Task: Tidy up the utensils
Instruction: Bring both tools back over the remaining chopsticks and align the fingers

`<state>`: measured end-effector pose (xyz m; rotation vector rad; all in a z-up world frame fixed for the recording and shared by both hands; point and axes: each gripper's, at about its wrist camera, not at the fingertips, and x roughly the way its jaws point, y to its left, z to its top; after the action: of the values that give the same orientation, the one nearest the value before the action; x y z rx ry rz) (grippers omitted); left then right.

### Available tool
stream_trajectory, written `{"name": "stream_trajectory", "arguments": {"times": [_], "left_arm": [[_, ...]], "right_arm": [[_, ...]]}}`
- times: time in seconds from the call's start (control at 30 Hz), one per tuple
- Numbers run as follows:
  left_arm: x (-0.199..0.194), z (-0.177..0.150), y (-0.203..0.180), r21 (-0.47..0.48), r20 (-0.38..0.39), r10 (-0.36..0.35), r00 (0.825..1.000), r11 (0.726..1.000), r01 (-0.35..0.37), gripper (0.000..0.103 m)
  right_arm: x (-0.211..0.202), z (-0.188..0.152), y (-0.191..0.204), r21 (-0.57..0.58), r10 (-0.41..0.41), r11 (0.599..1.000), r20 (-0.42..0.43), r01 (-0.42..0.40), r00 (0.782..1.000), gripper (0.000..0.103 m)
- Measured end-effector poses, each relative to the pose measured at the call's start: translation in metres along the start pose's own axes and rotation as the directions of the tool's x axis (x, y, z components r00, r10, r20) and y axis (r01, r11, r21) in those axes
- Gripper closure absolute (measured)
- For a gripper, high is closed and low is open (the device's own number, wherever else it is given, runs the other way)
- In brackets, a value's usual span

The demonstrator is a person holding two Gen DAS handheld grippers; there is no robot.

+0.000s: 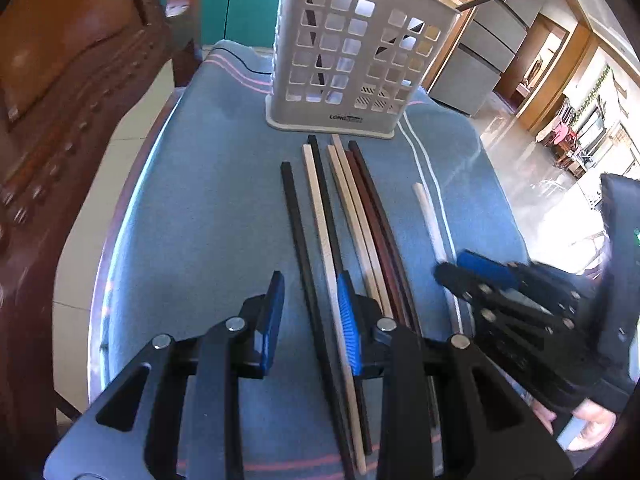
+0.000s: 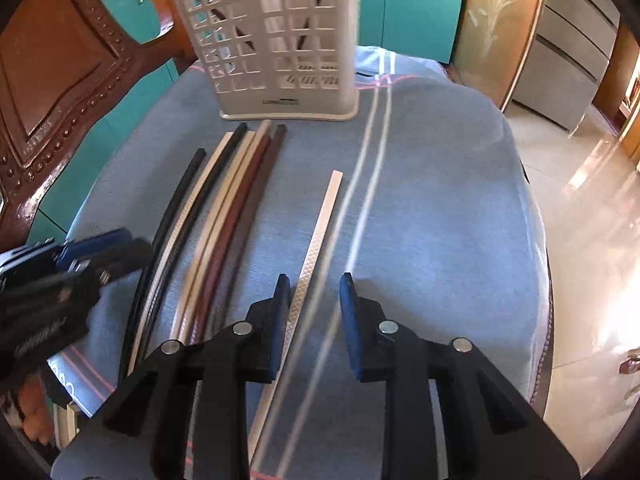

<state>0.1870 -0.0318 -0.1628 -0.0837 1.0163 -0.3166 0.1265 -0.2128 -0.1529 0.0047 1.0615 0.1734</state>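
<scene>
A white slotted utensil holder [image 1: 352, 56] stands at the far end of the blue cloth; it also shows in the right wrist view [image 2: 280, 40], with dark sticks inside. Several chopsticks [image 1: 348, 216], black, beige and dark red, lie side by side before it. My left gripper [image 1: 312, 312] is open, with a black chopstick [image 1: 300, 240] and a beige one between its fingers. One beige chopstick [image 2: 316, 248] lies apart on the right. My right gripper [image 2: 314, 304] is open around that single chopstick, and also shows in the left wrist view [image 1: 472, 264].
The blue cloth [image 1: 200, 220] covers a small round table [image 2: 460, 200]. A carved wooden chair [image 1: 60, 100] stands at the left. Teal cabinets [image 2: 416, 4] are behind, and a glossy tiled floor [image 2: 580, 220] lies to the right.
</scene>
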Motion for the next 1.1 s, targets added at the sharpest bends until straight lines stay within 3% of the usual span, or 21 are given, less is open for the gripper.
{"name": "stream_trajectory", "arguments": {"times": [0.4,1.1], "left_arm": [[0.028,0.031,0.003,-0.015,-0.043,0.016,0.999,1.0,-0.017,0.075],[0.027,0.026,0.007,-0.016,-0.053,0.0,0.999,1.0,-0.001,0.075]], "right_arm": [[0.004,0.005,-0.008,0.009,-0.018,1.0,0.016,0.018,1.0,0.077],[0.004,0.004,-0.008,-0.019,-0.028,0.999,0.032,0.028,0.999,0.076]]}}
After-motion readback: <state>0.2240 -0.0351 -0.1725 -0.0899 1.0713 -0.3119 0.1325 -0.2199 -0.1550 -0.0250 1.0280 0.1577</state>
